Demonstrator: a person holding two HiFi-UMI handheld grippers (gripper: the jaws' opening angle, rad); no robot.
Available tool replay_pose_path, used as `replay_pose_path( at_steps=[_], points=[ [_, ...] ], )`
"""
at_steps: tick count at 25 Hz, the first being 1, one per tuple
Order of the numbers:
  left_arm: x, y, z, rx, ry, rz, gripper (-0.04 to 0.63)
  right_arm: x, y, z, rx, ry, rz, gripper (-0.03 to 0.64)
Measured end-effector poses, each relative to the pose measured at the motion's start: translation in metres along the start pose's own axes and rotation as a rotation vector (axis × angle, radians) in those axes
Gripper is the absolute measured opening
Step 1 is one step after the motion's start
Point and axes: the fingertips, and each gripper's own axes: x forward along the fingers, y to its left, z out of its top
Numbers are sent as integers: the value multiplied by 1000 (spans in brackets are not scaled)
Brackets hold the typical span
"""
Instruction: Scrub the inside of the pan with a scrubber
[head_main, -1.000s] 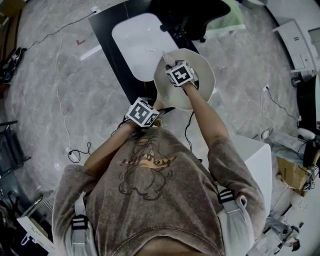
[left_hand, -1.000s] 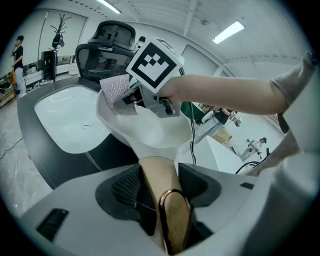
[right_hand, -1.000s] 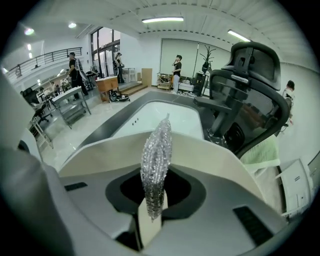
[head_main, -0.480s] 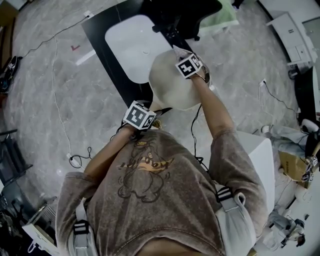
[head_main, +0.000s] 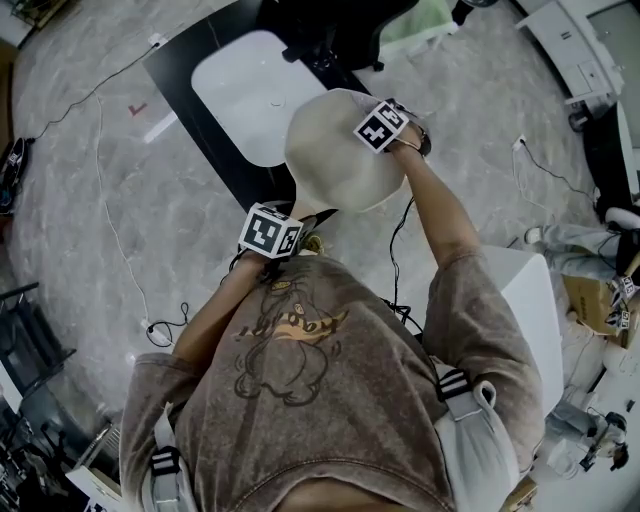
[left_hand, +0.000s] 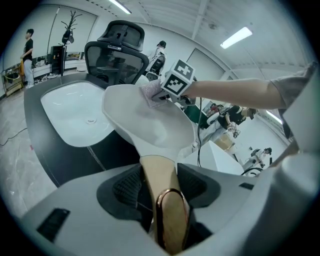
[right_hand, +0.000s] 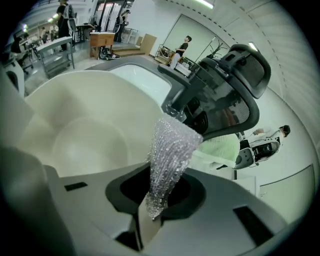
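Over the edge of the black worktop (head_main: 215, 150), just beside the white sink (head_main: 245, 95), a cream pan (head_main: 335, 165) is held in the air with its inside in plain sight. From the head view the marker cubes (head_main: 270, 232) cover both sets of tongs, so the grips must be read elsewhere. The left gripper view shows the left tongs (left_hand: 162, 186) clenched on the pan's tan handle (left_hand: 167, 220) (a coppery ring edges its end). The right gripper view shows the right tongs (right_hand: 152, 202) clamped on the narrow end of a silvery mesh scrubber (right_hand: 170, 150). Only the left gripper view shows where that scrubber meets the pan: up against the far rim. The right gripper view alone brings up a black office chair (right_hand: 230, 85) close behind the worktop, with a pale green cloth (right_hand: 220, 147) beside it. In the head view the person's right forearm (head_main: 435, 215) reaches across to the pan's far side, cables (head_main: 160, 325) trail over the grey marble floor (head_main: 90, 200), and a white cabinet (head_main: 520, 300) stands at the person's right.
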Motion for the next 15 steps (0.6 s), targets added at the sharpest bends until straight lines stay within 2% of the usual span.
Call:
replay_pose_path(
  at_steps=[6,15],
  points=[
    [-1,4,4,-27,-15,9,230,-10,1,-25,-35,41,10,75],
    [-3,-2,1,-21,-20,16,230,-34,25,-57,-115,117,101,75]
  ],
)
